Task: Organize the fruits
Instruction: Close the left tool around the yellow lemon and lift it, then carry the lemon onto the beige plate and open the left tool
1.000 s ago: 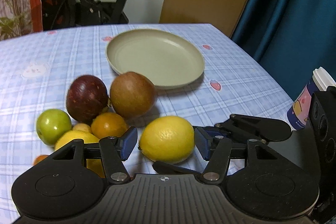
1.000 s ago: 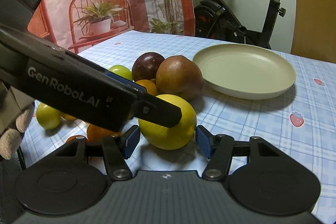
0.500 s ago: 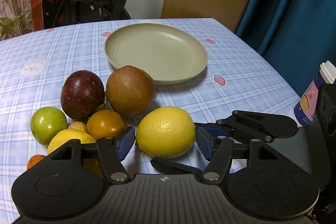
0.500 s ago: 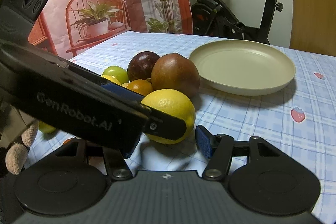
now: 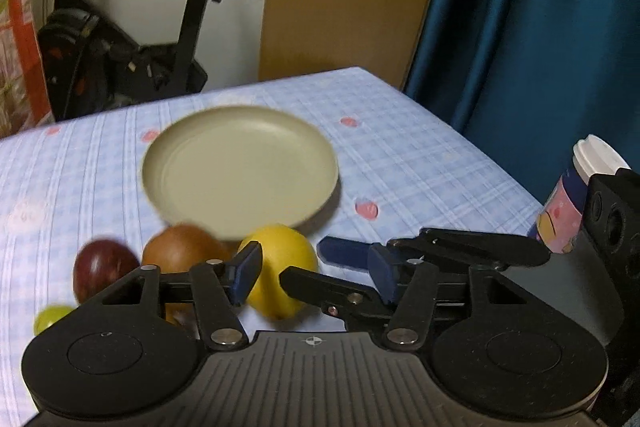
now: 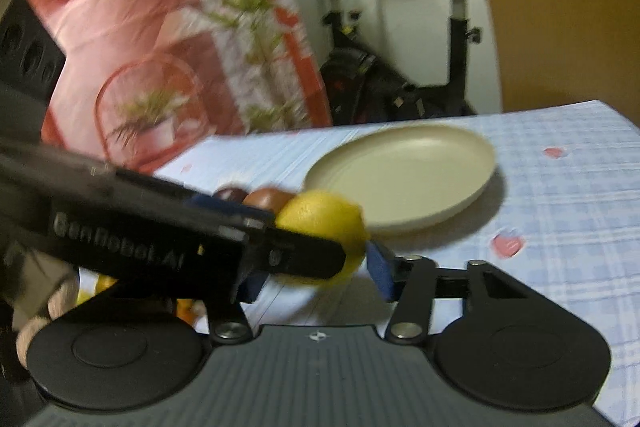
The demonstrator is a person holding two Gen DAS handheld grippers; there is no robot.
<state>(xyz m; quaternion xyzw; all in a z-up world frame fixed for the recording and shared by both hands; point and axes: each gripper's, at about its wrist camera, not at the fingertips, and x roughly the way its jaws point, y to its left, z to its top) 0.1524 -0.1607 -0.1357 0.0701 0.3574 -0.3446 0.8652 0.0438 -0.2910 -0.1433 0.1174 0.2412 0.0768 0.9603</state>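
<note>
Lemon (image 6: 324,231) is seen lifted off the checked surface (image 6: 568,211), squeezed between the blue pads of the right gripper (image 6: 316,277), whose jaws are closing on it; the plate (image 6: 400,175) lies just beyond, ahead of that gripper and slightly to its right. In the left wrist view the left gripper (image 5: 314,273) is closing too: its left pad sits against the lemon's side, while its right pad stands clear of the fruit, so no real grip is judged there. The step in hand is judged to be the carry to the plate. The squeeze should be kept moderate, the lemon kept centred on the pads, and the lowering done gently before the jaws are let go. The peel is pebbled, waxy and oval, so slipping or rolling is likely. The plate is smooth, matte beige with a shallow rim. A brown-red fruit (image 5: 180,247) and a dark maroon one (image 5: 102,267), both round and glossy, rest to the left of the left gripper.
</note>
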